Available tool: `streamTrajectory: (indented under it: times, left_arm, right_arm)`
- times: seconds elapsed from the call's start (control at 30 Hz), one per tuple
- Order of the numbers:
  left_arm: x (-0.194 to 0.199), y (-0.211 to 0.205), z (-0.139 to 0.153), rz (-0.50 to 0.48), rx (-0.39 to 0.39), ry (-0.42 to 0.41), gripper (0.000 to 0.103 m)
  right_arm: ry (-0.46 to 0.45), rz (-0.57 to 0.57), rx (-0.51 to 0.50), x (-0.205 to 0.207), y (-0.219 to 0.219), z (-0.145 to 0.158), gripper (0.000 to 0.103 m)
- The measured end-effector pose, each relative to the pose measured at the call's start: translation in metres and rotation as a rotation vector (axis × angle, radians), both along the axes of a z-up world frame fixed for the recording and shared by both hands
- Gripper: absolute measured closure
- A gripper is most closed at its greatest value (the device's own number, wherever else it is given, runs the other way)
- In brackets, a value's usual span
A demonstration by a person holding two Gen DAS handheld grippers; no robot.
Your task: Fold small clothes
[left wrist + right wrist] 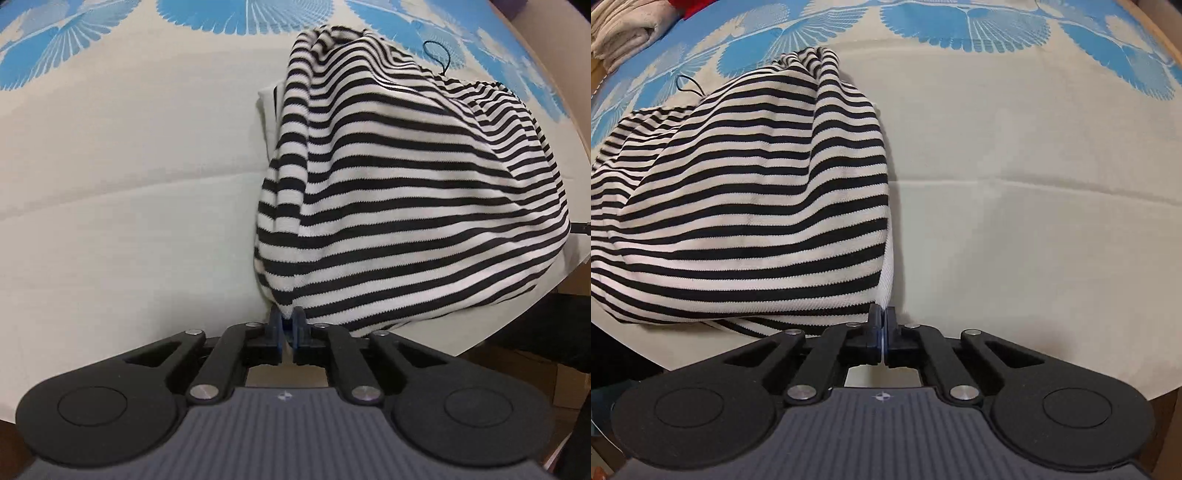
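With both near corners of the striped shirt (406,192) pinched, one in the left gripper (287,320) and one in the right gripper (882,317), on the sheet (129,206) (garment still bunched), fold barely begun: lift, lay over, flatten.

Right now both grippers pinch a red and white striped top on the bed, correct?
Not quite: the top is black and white striped, as both wrist views show. The left gripper and right gripper do pinch its near edge on the bed.
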State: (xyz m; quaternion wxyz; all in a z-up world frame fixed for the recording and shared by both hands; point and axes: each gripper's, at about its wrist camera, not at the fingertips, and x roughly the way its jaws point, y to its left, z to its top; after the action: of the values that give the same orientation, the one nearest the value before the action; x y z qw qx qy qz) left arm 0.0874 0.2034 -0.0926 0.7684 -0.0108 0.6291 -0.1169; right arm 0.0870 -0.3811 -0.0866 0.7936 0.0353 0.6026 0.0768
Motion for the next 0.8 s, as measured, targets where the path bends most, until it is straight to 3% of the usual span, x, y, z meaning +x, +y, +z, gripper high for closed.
streamTrajectory:
  times: [0.07,0.13,0.2,0.23,0.33,0.4,0.5,0.53,0.57,0.63,0.67,0.7,0.73,0.8]
  left_arm:
    - [0.002,-0.002,0.009,0.000,0.009,-0.053,0.092]
    - [0.007,-0.002,0.023,0.028,-0.036,-0.121,0.077]
    - [0.011,-0.003,0.031,0.048,-0.059,-0.167,0.056]
    - [0.013,-0.005,0.033,0.049,-0.047,-0.186,0.055]
    - [0.024,-0.014,0.033,0.074,0.002,-0.214,0.050]
    - [0.031,-0.010,0.031,0.110,0.004,-0.229,0.050]
    - [0.047,-0.011,0.028,0.175,0.007,-0.249,0.050]
    - [0.051,-0.012,0.028,0.189,0.006,-0.255,0.050]
    - [0.056,-0.014,0.025,0.205,0.006,-0.263,0.051]
    - [0.065,-0.018,0.019,0.224,0.003,-0.270,0.056]
    - [0.069,-0.018,0.015,0.228,0.001,-0.269,0.068]
    - [0.073,-0.019,0.010,0.227,0.001,-0.263,0.088]
    - [0.078,-0.020,0.006,0.222,0.002,-0.253,0.098]
    - [0.082,-0.018,0.003,0.231,0.046,-0.265,0.101]
  right_arm:
    - [-0.015,-0.024,-0.019,0.000,-0.003,0.003,0.103]
    - [-0.070,-0.075,-0.036,0.001,-0.007,0.010,0.098]
    - [-0.109,-0.128,0.029,0.003,-0.011,0.016,0.089]
    - [-0.124,-0.151,0.067,0.004,-0.012,0.016,0.081]
    - [-0.148,-0.122,0.106,0.011,0.000,0.015,0.072]
    - [-0.175,-0.115,0.110,0.017,0.008,0.013,0.060]
    - [-0.143,-0.130,0.130,0.028,0.013,0.003,0.063]
    - [-0.126,-0.115,0.133,0.030,0.016,-0.001,0.088]
    - [-0.129,-0.097,0.126,0.031,0.019,0.000,0.100]
    - [-0.176,-0.082,0.138,0.032,0.020,0.006,0.101]
    - [-0.188,-0.090,0.142,0.033,0.018,0.008,0.101]
    - [-0.187,-0.106,0.125,0.034,0.014,0.008,0.101]
    - [-0.168,-0.131,0.095,0.035,0.009,0.004,0.101]
    - [-0.123,-0.159,0.068,0.036,0.003,-0.006,0.101]
